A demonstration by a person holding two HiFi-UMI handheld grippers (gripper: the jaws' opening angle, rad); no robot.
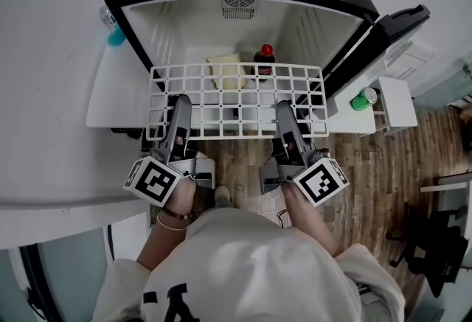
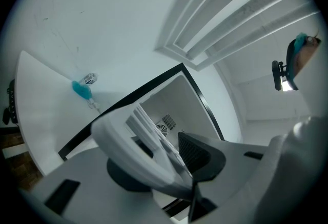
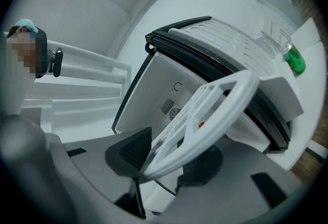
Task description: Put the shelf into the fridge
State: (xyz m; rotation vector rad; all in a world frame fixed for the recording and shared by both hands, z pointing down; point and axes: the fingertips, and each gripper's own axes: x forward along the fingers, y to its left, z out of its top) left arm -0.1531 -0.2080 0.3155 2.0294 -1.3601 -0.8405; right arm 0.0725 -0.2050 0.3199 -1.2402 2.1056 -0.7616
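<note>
A white wire grid shelf hangs level in front of the open black-topped fridge, its far edge at the fridge mouth. My left gripper is shut on the shelf's near left part and my right gripper on its near right part. Seen along the left gripper's jaws, the shelf lies clamped between the pads, with the fridge opening behind. The right gripper view has the shelf pinched the same way before the fridge interior.
Inside the fridge stand a dark bottle with a red cap and a pale block. The fridge door swings open at the right, with a green bottle in its rack. A teal-capped bottle lies left of the fridge.
</note>
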